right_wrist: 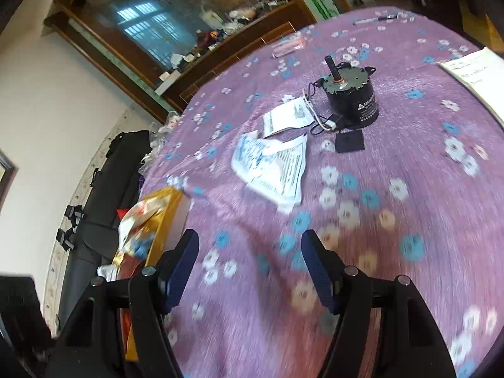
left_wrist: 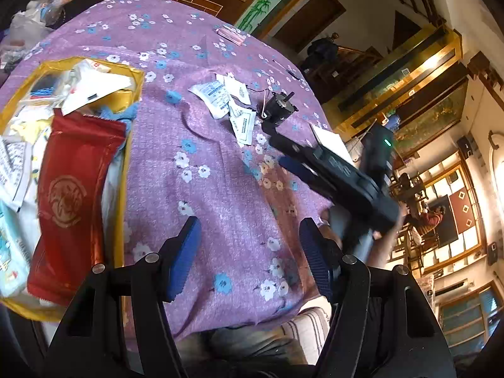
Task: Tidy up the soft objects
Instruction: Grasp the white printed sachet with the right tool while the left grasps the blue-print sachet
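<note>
Already the shallow yellow box (left_wrist: pixel 136 75) at the left edge of the bench holds most of the soft things: a long red foil pouch with a gold emblem (left_wrist: pixel 71 189) lies across it, with white paper sachets, a pale printed packet and a scrap of blue cloth (left_wrist: pixel 121 114) heaped around it. What is left, by the look of it, is the small cluster of flat white printed sachets (right_wrist: pixel 274 163) lying loose on the purple flowered cloth (right_wrist: pixel 393 252) near the middle of the bench, well apart from the box. Just beside them stands a black cylindrical motor with a shaft and thin wires (right_wrist: pixel 351 99), with a small black square pad (right_wrist: pixel 349 141) in front of it; these are hard items and probably not part of the sorting. The right hand-held gripper (right_wrist: pixel 250 267) hovers over bare cloth short of the sachets, released, nothing between its blue pads. The left hand-held gripper (left_wrist: pixel 249 252) is likewise spread wide and empty, with the box to its left. Farther out lie a white sheet of paper (right_wrist: pixel 478 72), a pink wrapped item (right_wrist: pixel 288 45) and a pen (right_wrist: pixel 375 20) near the far edge.
</note>
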Available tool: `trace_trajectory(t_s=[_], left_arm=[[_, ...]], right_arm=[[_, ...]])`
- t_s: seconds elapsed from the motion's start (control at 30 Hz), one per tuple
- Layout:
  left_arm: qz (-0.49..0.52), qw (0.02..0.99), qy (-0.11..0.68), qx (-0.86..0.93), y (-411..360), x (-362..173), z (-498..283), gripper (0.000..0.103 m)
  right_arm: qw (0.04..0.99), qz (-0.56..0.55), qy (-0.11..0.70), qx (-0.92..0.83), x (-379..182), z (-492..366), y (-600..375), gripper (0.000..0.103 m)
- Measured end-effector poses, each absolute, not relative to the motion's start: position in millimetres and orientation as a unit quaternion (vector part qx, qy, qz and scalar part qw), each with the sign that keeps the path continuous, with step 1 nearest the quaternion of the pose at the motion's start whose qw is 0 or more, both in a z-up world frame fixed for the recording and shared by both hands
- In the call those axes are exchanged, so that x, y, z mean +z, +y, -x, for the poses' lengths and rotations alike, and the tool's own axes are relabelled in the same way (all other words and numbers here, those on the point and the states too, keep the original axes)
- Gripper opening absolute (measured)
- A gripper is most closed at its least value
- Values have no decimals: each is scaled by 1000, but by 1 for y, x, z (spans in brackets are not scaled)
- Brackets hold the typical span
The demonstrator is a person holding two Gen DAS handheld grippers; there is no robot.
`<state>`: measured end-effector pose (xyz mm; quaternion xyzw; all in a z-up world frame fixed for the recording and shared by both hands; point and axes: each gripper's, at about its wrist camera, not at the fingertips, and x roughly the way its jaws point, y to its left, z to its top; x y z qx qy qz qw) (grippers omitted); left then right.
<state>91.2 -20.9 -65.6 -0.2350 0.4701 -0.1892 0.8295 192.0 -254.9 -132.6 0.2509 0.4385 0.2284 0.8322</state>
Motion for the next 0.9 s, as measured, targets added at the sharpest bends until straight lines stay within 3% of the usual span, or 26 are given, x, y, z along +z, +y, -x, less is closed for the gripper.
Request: trace_trajectory(t_s=[0.2,0.47,0.57,0.67,0.9], left_arm=[[236,828,474,-184,-21,-68,-104,65],[232,830,478,-172,-24,-68,-129,65],[234,826,488,-160,-27,-70,-140,65],[235,823,491,-160,-31,-70,-152,65],[223,821,508,-133,-49,-73,-203,65]], right_arm=[[824,-233,471,210,-154,-255,-242,67],[831,-214,475,197,-166,-276,-218,66],[857,-160,458,174,-163,-271,-205,58],[857,-158,456,182,-164,-270,-210,28],[846,-250,432,187,-167,-257,-265,27]])
